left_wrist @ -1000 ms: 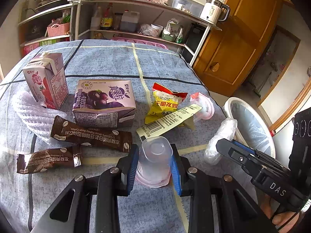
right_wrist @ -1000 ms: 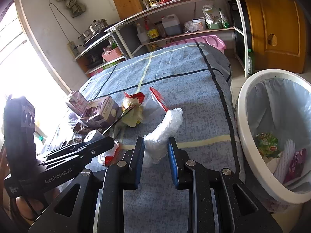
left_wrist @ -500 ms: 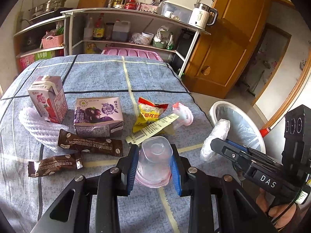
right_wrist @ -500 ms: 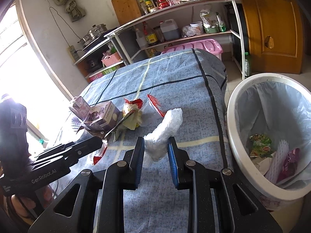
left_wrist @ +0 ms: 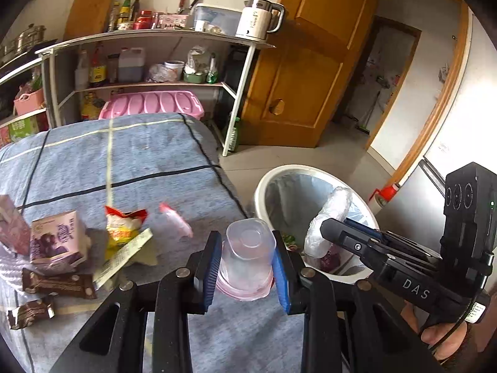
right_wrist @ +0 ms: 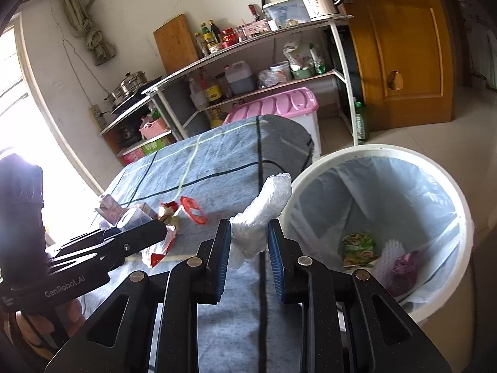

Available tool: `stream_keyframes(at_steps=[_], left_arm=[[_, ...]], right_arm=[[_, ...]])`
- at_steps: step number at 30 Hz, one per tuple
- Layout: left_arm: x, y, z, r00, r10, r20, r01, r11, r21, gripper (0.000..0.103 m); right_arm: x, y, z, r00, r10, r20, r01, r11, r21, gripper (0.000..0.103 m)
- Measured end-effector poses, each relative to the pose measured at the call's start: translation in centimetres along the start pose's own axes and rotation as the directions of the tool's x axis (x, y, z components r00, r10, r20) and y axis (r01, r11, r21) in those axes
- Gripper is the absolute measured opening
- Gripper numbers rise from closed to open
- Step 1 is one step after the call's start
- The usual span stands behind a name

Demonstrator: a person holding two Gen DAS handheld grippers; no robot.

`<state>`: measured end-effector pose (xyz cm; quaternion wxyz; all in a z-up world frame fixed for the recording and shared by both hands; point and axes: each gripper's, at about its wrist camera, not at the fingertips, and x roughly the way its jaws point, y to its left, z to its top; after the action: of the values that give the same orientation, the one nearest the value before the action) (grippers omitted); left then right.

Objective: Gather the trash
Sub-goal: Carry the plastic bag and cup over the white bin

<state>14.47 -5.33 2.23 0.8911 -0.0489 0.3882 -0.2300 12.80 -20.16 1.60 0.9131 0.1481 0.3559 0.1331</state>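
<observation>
Beside the cloth-covered table (left_wrist: 149,161), at its corner nearest the white trash bin (right_wrist: 462,217), both grippers carry a load. The left gripper (left_wrist: 247,264) is clamped on a clear plastic cup (left_wrist: 248,258), held bottom-forward between its blue pads and hanging over the table's edge just short of the bin. The right gripper (right_wrist: 250,251) pinches a crumpled clear plastic bag (right_wrist: 264,208), whose loose end sticks up past the fingertips and, in the left wrist view, shows against the bin's mouth. To do the drop well, each load should probably be brought fully over the lined opening before the jaws part, since the light bag may cling to a pad or drift onto the rim. Both grippers point forward and downward, side by side, the right one nearer the bin. A carton (left_wrist: 57,239), snack wrappers (left_wrist: 124,230) and coffee sachets (left_wrist: 59,284) lie on the table for later trips.
</observation>
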Motion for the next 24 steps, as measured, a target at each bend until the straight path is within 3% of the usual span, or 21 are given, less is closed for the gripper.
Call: stream_keyframes(at_steps=[6,11,24], left_arm=[[3.4,-4.2,0.9,0.996,-0.075,-0.049,0.078,0.995,0.062,0.032],[5.6,-6.4,0.9,0.992,-0.094,-0.087,0.101,0.991,0.091,0.032],[7.9,-7.9,0.7,0.993,-0.052,-0.109,0.067,0.989,0.132,0.036]], right_arm=[[-1.2,-4.0,0.7,0.997,-0.079,0.001,0.079,0.996,0.028,0.025],[-1.2,-6.6,0.7,0.992,-0.124,-0.015,0.125,0.991,0.046,0.025],[-0.4,-10.5,0.3,0.967,-0.239,-0.087,0.244,0.968,0.062,0.027]])
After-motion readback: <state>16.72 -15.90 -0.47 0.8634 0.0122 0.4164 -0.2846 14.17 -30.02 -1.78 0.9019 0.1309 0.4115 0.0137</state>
